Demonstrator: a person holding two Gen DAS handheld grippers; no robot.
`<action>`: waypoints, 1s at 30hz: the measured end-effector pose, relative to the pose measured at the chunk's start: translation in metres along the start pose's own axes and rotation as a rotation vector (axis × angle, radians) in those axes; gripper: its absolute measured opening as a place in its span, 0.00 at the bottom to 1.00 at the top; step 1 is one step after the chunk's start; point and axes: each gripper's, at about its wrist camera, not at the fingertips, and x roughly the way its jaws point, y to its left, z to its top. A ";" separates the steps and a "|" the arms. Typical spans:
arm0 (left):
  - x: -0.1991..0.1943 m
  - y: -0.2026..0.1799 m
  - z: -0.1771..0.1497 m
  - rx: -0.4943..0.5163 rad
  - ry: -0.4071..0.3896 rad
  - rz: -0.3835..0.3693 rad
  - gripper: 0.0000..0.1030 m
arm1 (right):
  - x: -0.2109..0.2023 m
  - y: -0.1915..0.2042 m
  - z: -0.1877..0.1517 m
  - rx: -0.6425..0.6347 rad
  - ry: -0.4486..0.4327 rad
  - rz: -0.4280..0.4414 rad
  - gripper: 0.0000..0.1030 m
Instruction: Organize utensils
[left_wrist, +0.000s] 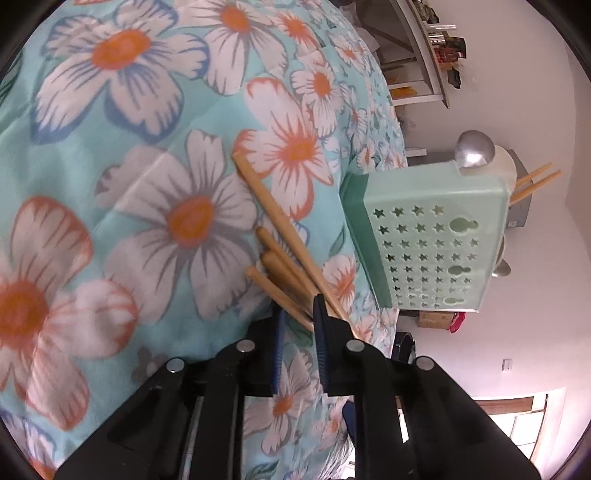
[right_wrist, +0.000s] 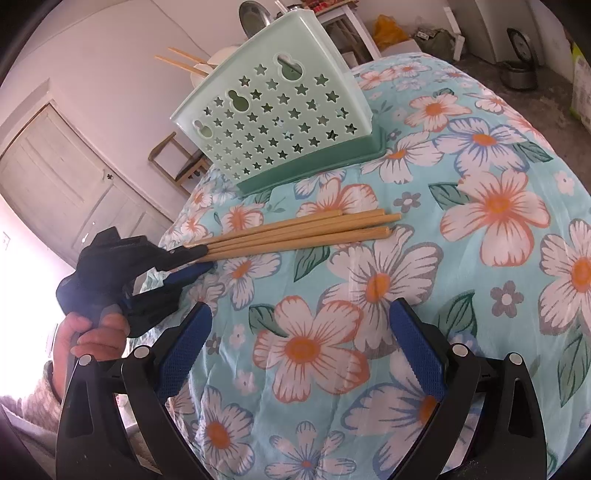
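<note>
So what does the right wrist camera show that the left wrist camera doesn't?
Only the right wrist view shows the person's hand holding the left hand-held gripper, the open right hand-held gripper and a white panelled door. Only the left wrist view shows a window. Both show the wooden chopsticks clamped in the left gripper, the pale green star-perforated utensil holder and the floral cloth.

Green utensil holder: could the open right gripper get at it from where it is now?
Probably yes. The right gripper is open and empty, with only bare floral cloth and the low-lying chopsticks before the green utensil holder.
</note>
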 end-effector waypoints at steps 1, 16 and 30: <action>-0.002 0.002 -0.002 -0.003 0.007 -0.007 0.14 | 0.001 0.001 0.000 -0.001 0.000 -0.002 0.90; -0.038 0.013 -0.027 0.178 0.168 0.047 0.22 | 0.004 -0.001 0.006 0.016 0.027 0.003 0.90; 0.002 -0.098 -0.113 1.215 0.102 0.302 0.29 | -0.019 -0.038 0.017 0.192 0.009 0.050 0.67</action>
